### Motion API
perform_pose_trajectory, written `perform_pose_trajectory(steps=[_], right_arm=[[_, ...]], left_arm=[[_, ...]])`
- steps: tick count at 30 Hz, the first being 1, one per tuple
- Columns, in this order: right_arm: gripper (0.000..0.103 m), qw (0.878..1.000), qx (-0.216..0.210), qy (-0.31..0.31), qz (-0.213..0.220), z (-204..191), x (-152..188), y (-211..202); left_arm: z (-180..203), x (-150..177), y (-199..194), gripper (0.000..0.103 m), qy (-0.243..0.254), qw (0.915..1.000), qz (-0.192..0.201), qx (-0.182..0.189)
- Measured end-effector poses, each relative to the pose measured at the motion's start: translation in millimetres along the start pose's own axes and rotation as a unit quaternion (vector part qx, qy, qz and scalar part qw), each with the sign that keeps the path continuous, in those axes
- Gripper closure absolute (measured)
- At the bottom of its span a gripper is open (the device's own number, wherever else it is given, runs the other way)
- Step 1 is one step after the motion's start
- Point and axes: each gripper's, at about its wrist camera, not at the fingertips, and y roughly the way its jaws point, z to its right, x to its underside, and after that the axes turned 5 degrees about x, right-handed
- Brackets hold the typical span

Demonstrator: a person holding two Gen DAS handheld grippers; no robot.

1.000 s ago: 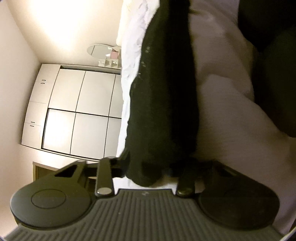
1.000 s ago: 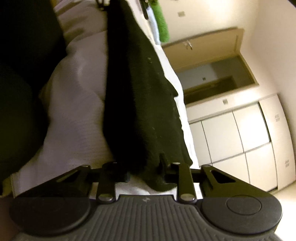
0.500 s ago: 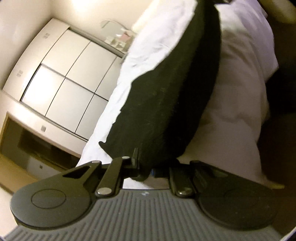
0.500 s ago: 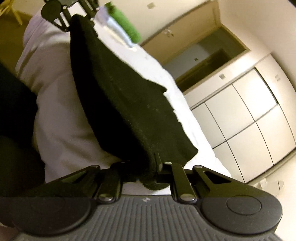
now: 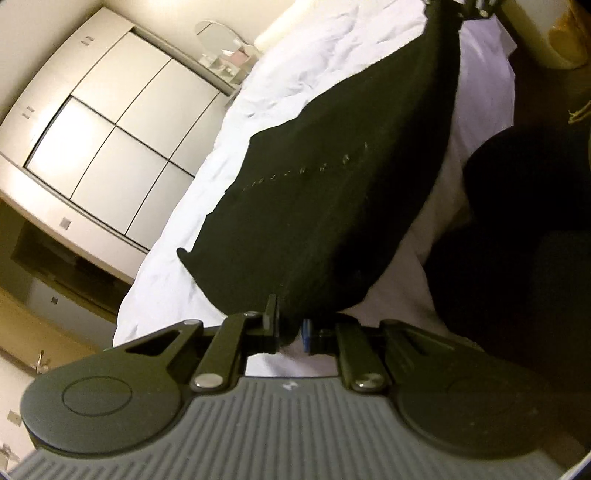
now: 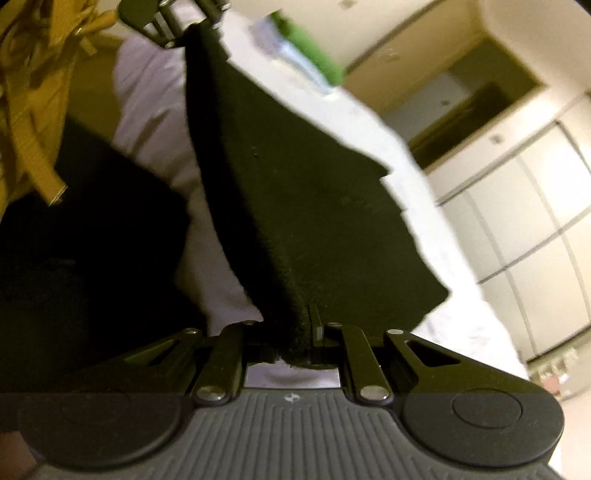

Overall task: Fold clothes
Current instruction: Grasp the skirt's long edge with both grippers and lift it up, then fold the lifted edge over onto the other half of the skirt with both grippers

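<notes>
A black garment point(image 5: 332, 192) with a row of small buttons is stretched taut between my two grippers above a white bed point(image 5: 295, 74). My left gripper point(image 5: 290, 328) is shut on one end of its edge. My right gripper point(image 6: 295, 332) is shut on the other end; the garment point(image 6: 295, 192) spreads away from it over the bed point(image 6: 424, 206). Each gripper shows small at the far end in the other's view: the right one in the left wrist view point(image 5: 465, 5), the left one in the right wrist view point(image 6: 173, 22).
White wardrobe doors point(image 5: 110, 122) and an open recess point(image 6: 476, 99) line the wall beyond the bed. A green item point(image 6: 306, 48) lies at the bed's far end. A dark mass point(image 5: 524, 240) sits beside the bed, and yellow-brown fabric point(image 6: 33, 92) hangs at the upper left.
Both grippers have swung round with the garment in their grip. It has spread from a narrow hanging strip into a wide sheet pulled taut over the bed.
</notes>
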Motion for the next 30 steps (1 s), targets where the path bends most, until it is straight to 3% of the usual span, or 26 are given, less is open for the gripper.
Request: perform_pose_trajectory(steps=[3, 9, 11, 15, 16, 17, 19, 20, 21, 22, 23, 24, 26, 27, 28, 29, 30], right_arm=[[0.091, 1.0, -0.027, 0.0, 0.003, 27, -11, 4], [0.091, 0.997, -0.021, 0.071, 0.028, 138, -34, 20], [0.091, 0.995, -0.02, 0.097, 0.034, 172, -38, 44], [0.09, 0.983, -0.046, 0.177, 0.016, 232, -37, 116], [0.089, 0.978, -0.052, 0.203, 0.002, 241, -32, 139], [0.085, 0.972, -0.058, 0.229, -0.013, 250, -28, 162], [0.078, 0.944, -0.085, 0.31, -0.068, 264, -14, 212], [0.071, 0.927, -0.093, 0.352, -0.088, 267, -5, 230], [0.071, 0.907, -0.107, 0.394, -0.1, 267, 6, 243], [0.069, 0.893, -0.116, 0.425, -0.089, 266, 16, 245], [0.06, 0.878, -0.125, 0.455, -0.078, 264, 25, 246], [0.056, 0.862, -0.134, 0.484, -0.067, 262, 35, 247], [0.056, 0.83, -0.148, 0.536, -0.046, 266, 52, 244], [0.056, 0.814, -0.154, 0.558, -0.039, 269, 60, 244], [0.056, 0.798, -0.16, 0.58, -0.033, 272, 67, 243], [0.057, 0.798, -0.158, 0.58, -0.037, 270, 67, 242], [0.059, 0.798, -0.156, 0.58, -0.041, 268, 67, 241]], left_arm=[[-30, -9, 0, 0.093, -0.031, 0.9993, 0.01, 0.019], [-126, -34, 25, 0.093, -0.1, 0.9941, 0.029, 0.029], [-158, -40, 47, 0.093, -0.133, 0.99, 0.029, 0.038], [-210, -35, 126, 0.092, -0.219, 0.9715, -0.016, 0.089], [-222, -33, 147, 0.091, -0.242, 0.9643, -0.029, 0.103], [-229, -26, 169, 0.09, -0.28, 0.9512, -0.049, 0.121], [-244, -11, 211, 0.087, -0.353, 0.9185, -0.087, 0.156], [-247, -2, 218, 0.084, -0.387, 0.9023, -0.088, 0.168], [-250, 7, 224, 0.076, -0.421, 0.8846, -0.089, 0.18], [-251, 17, 226, 0.071, -0.45, 0.8663, -0.078, 0.202], [-252, 25, 224, 0.066, -0.475, 0.8518, -0.064, 0.212], [-250, 31, 221, 0.066, -0.491, 0.8425, -0.053, 0.215], [-249, 39, 222, 0.066, -0.515, 0.8283, -0.039, 0.218], [-248, 39, 223, 0.066, -0.518, 0.8261, -0.035, 0.218], [-245, 38, 224, 0.066, -0.511, 0.8312, -0.039, 0.215], [-241, 37, 225, 0.069, -0.504, 0.8366, -0.043, 0.211], [-233, 34, 225, 0.081, -0.488, 0.8479, -0.054, 0.2]])
